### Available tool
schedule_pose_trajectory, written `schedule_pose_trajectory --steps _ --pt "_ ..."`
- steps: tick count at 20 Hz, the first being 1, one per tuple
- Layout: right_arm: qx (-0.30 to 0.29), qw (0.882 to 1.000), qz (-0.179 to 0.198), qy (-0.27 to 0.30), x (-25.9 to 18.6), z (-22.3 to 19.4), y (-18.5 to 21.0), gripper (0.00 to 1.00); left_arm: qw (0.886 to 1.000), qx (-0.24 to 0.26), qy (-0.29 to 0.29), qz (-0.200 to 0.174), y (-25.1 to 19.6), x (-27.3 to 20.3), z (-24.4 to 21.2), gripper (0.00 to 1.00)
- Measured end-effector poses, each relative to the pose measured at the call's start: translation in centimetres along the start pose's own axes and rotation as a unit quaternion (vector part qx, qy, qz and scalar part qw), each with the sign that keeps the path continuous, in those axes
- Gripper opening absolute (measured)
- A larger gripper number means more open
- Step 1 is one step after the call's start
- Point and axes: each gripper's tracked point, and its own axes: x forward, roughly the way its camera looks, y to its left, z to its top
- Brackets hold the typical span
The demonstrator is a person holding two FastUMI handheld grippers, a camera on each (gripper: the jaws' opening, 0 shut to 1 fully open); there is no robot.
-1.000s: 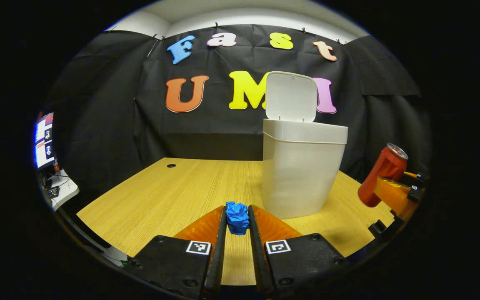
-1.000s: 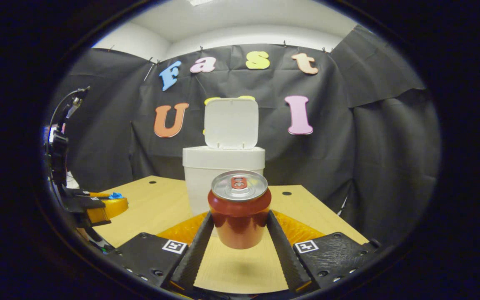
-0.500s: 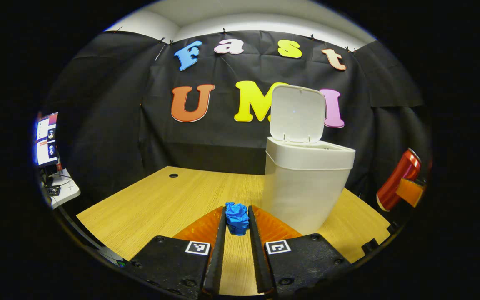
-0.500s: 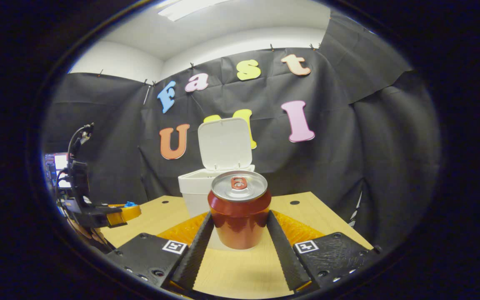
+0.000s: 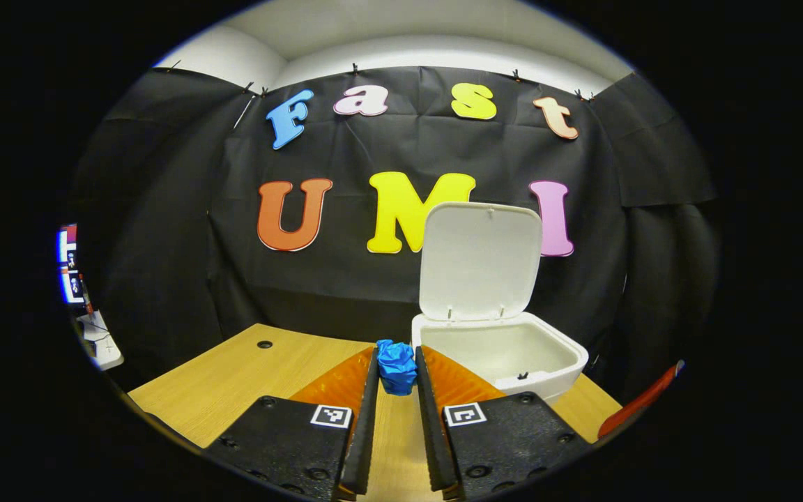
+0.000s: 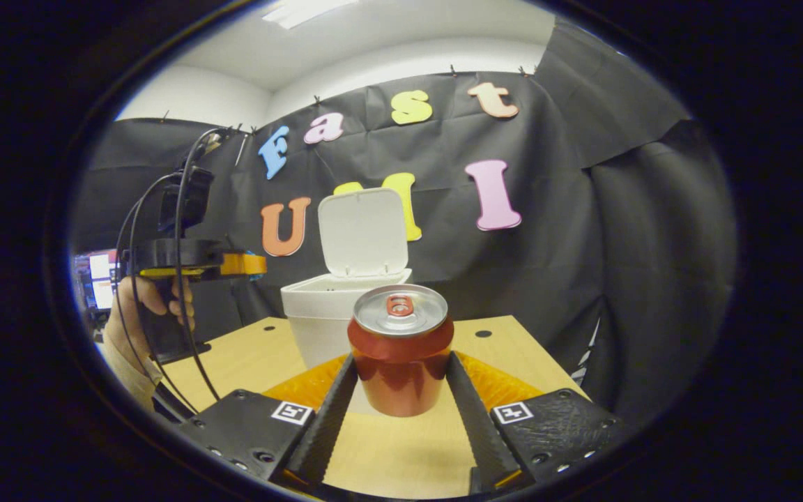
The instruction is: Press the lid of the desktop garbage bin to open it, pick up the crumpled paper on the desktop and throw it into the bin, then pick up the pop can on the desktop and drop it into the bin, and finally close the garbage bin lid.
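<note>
Between the left gripper [image 5: 396, 390] fingers, a crumpled blue paper [image 5: 396, 366] is pinched above the wooden desk [image 5: 248, 376], just beside the white bin [image 5: 506, 355], whose lid [image 5: 479, 261] stands open. In the right gripper view, the right gripper [image 6: 401, 404] fingers clamp a red can [image 6: 400, 352], upright, with the bin beyond.

Bin ahead, both loads raised

I see the garbage bin [image 5: 506, 355] on the surface [image 5: 248, 376], lid [image 5: 479, 261] upright behind its mouth; crumpled paper [image 5: 396, 367] just left of it, pop can [image 6: 400, 348] before it.
</note>
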Motion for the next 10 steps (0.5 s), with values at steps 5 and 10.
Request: schedule_pose_trajectory --steps 5,10 --pt "-0.013 1.0 -0.004 0.0 -1.0 0.6 -1.5 0.78 0.999 0.008 -0.024 -0.033 -3.8 4.5 2.4 0.34" --pt "-0.022 1.0 -0.011 -0.004 -1.4 1.1 -3.0 0.79 0.998 0.003 -0.002 -0.062 -7.9 8.5 1.8 0.36"
